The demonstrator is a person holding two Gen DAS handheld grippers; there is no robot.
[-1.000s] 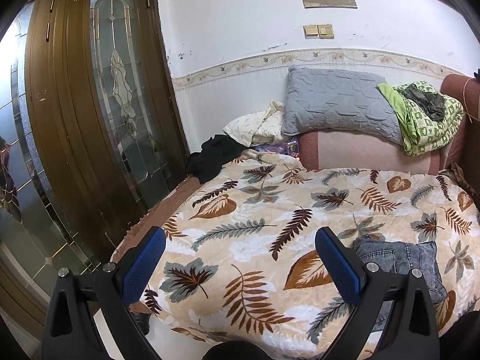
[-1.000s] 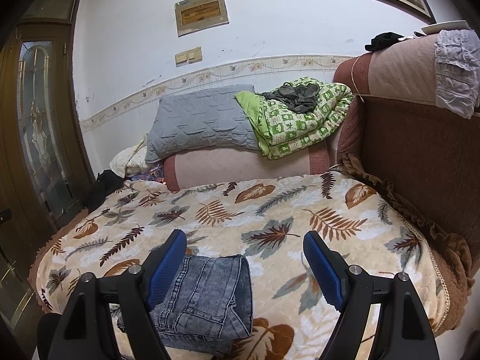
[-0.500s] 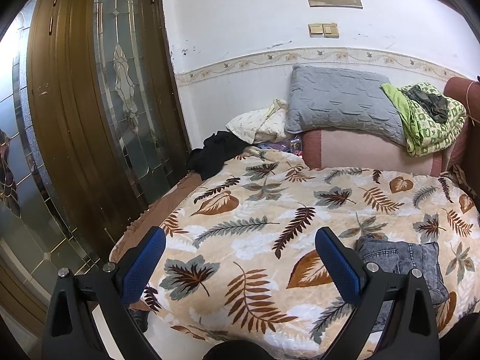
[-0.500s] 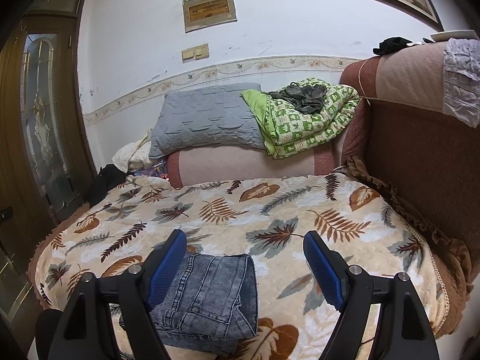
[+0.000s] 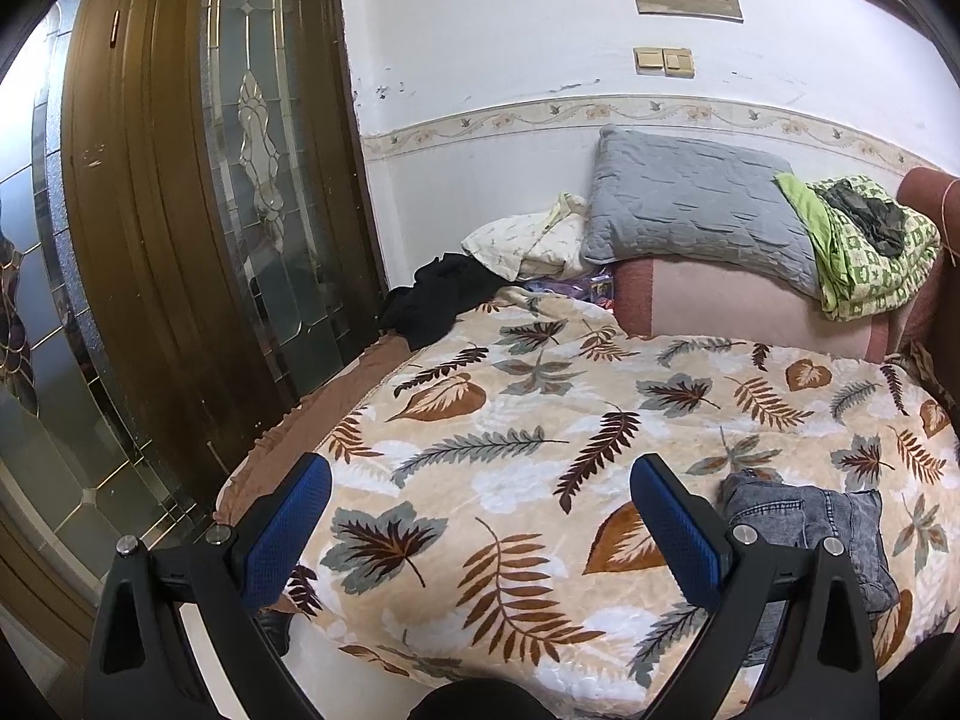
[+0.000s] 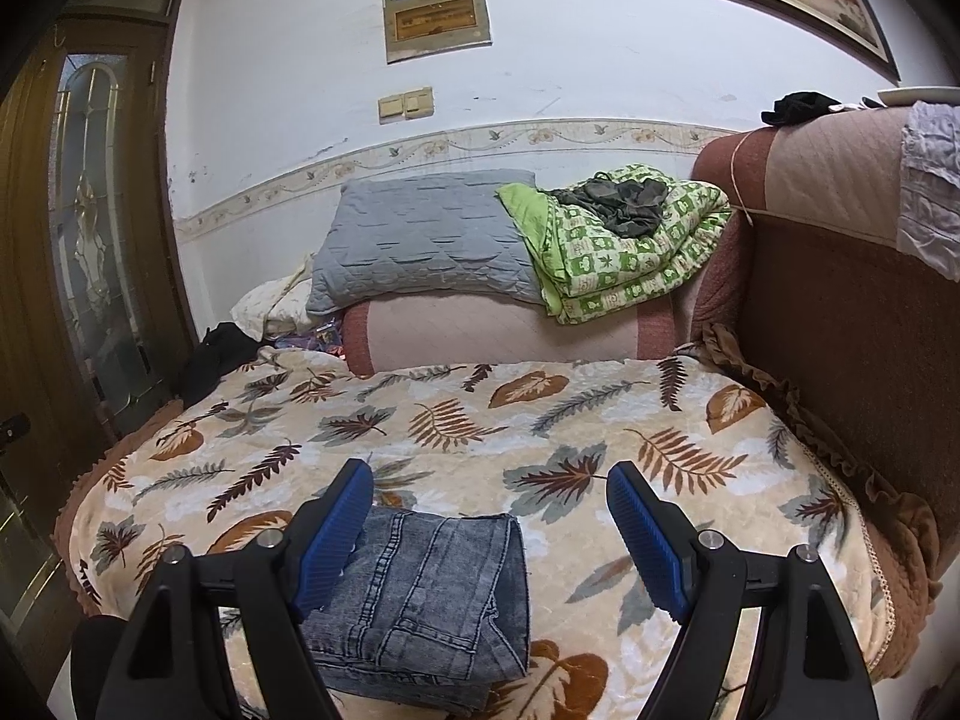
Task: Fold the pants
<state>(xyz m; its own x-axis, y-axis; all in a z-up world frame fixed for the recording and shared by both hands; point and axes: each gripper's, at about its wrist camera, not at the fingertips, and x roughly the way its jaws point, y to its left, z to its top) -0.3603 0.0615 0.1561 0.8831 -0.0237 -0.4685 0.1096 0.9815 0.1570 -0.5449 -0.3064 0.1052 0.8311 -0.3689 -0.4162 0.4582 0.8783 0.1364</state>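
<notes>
Between my left gripper's [image 5: 480, 525] fingers I find only leaf-print blanket [image 5: 540, 420]; the blue pads [image 5: 288, 531] stand wide apart and hold nothing, raised above the bed. Just beyond the right-hand finger of that gripper lie the folded jeans [image 5: 840, 516], partly hidden behind the finger and its black arm. Ahead of the fingertips the blanket runs to a grey pillow [image 5: 690, 210] resting on a pink bolster [image 5: 738, 306]. Beside the pillow on one side sits a green patterned quilt [image 5: 864, 258]; on the other, a cream bundle of cloth [image 5: 534, 240] and a black garment [image 5: 438, 300]. Outward past the left-hand finger stands a brown door with leaded glass [image 5: 258, 180].

On my right gripper [image 6: 489, 531] the fingers are likewise spread wide, gripping nothing. The jeans [image 6: 432, 588] lie flat on the blanket [image 6: 540, 420] as a compact folded stack, mostly between the fingers and nearer the left-hand one, whose pad [image 6: 333, 534] overlaps the stack's edge in this view; I cannot tell whether it touches the denim. The right-hand pad is well apart from the jeans. Beyond the fingertips I note the same pillow [image 6: 420, 234] and quilt [image 6: 624, 246], and past the right-hand finger a brown upholstered sofa back [image 6: 852, 312].
</notes>
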